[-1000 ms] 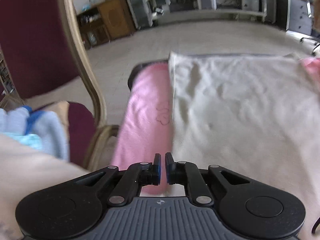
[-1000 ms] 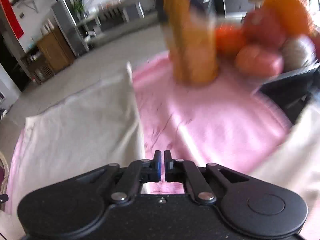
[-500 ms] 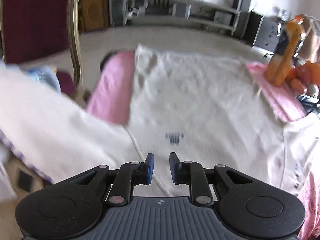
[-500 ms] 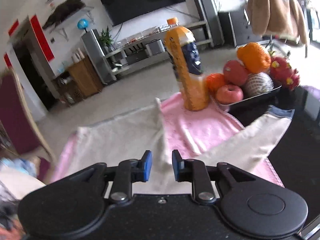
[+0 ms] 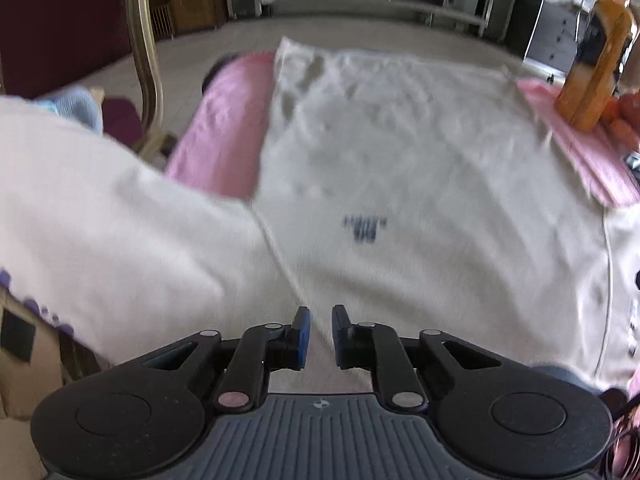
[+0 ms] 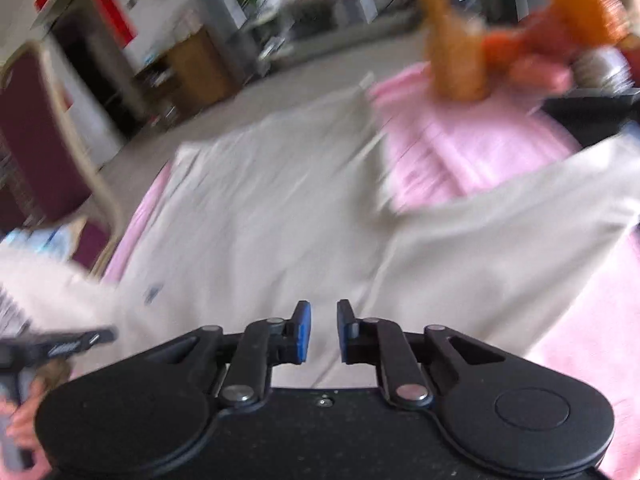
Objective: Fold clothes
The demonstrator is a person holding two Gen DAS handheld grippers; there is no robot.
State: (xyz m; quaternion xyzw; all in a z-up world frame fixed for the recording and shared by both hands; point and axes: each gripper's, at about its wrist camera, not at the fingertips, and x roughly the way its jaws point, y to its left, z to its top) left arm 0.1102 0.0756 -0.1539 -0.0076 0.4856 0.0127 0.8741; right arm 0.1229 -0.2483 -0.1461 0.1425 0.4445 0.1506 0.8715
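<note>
A cream long-sleeved shirt [image 5: 380, 152] with a small dark blue print lies flat on a pink cloth [image 5: 228, 128] over the table. Its left sleeve [image 5: 100, 208] spreads out to the left. It also shows in the right wrist view [image 6: 280, 208], where its right sleeve [image 6: 520, 232] lies across the pink cloth [image 6: 460, 140]. My left gripper [image 5: 319, 322] is open and empty just above the shirt's near part. My right gripper [image 6: 322, 318] is open and empty above the shirt. The right wrist view is blurred.
A maroon chair with a gold frame [image 5: 144, 52] stands left of the table, with blue clothes [image 5: 76, 106] on its seat. An orange bottle [image 5: 596, 64] and fruit [image 6: 568, 40] stand at the table's far right. The other hand-held gripper [image 6: 52, 350] shows at the left.
Both grippers were shut a second ago and are now open. Both have pulled back from the far part of the cloth toward the shirt's near part, so the whole shirt shows.
</note>
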